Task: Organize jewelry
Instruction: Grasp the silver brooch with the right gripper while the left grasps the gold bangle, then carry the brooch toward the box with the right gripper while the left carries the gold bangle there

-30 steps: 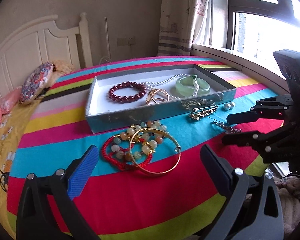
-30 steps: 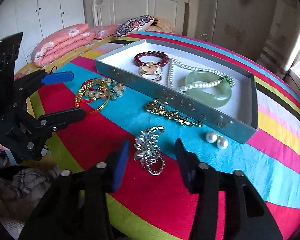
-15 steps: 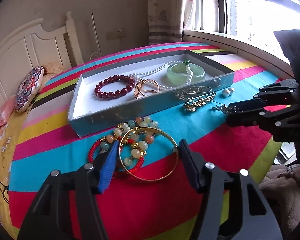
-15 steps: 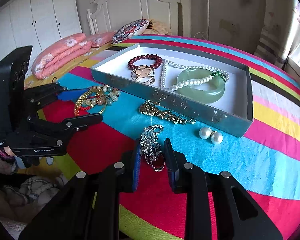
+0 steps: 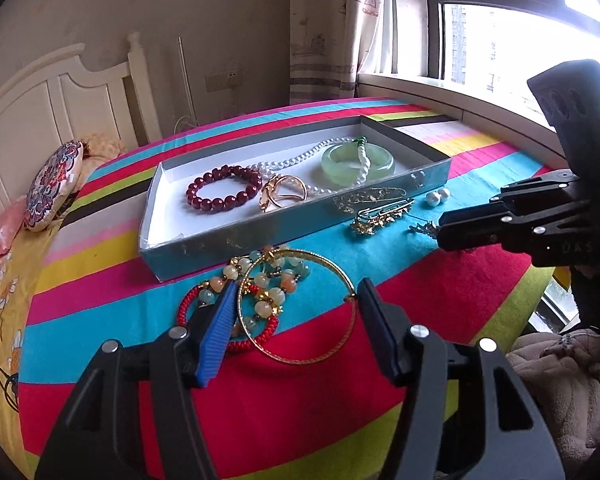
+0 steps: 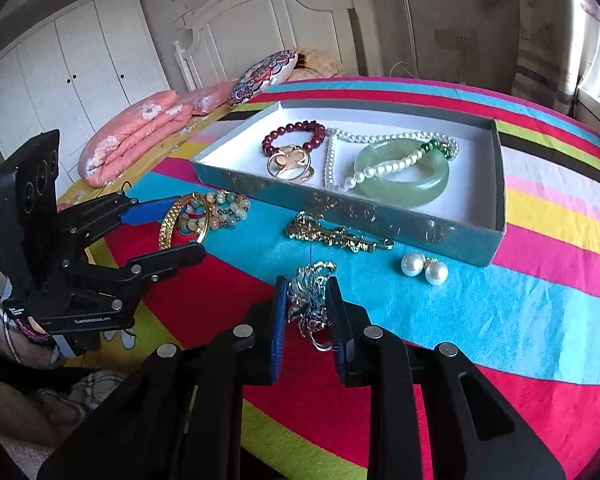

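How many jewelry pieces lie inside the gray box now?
4: a dark red bead bracelet at the left, a gold ring by it, a pearl necklace in the middle, a green jade bangle at the right.

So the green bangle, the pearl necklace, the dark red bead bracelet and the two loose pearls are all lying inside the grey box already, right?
Not quite. The two loose pearls lie outside the grey box, on the striped cloth by its near corner, as the right wrist view shows. The green bangle, pearl necklace and dark red bead bracelet are inside it.
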`<state>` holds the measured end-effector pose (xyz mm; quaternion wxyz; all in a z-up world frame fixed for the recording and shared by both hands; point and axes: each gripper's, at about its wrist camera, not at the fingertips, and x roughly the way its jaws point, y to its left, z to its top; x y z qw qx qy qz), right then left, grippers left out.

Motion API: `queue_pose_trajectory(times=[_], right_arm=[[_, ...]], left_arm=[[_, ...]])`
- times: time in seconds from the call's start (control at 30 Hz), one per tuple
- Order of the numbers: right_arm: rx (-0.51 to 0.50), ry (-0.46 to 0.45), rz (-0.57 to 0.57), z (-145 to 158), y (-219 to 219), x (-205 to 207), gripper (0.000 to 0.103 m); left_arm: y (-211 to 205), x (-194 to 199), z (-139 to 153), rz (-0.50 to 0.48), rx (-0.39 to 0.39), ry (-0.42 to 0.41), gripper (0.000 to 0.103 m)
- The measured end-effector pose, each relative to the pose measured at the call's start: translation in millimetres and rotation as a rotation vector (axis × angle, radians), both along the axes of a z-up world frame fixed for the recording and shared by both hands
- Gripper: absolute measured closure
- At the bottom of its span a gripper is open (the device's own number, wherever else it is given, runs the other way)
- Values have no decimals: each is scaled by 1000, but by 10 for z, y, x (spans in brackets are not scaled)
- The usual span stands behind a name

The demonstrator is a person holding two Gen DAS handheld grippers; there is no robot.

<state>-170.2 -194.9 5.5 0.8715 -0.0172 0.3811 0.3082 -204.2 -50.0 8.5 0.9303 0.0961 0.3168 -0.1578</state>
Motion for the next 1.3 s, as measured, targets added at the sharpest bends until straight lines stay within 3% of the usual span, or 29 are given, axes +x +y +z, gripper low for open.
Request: queue_pose_trajectory(times=[0.3, 0.5, 0.73, 0.9, 1.3], right_arm=[[-83, -40, -4, -14, 81, -34, 82], [-182, -98, 19, -38, 203, -87, 74], [-245, -135, 5, -99, 173, 15, 74], [-207, -125, 23, -103, 104, 75, 82], [-35, -74, -1, 31, -41, 23, 86]], left_arm=[[7, -5, -25, 2, 1, 6, 43], [36, -1, -50, 5, -8, 18, 43], [5, 7, -58, -6, -1, 21, 43], [-18, 18, -76, -12, 9, 30, 43], [15, -42, -6, -17, -23, 5, 43]])
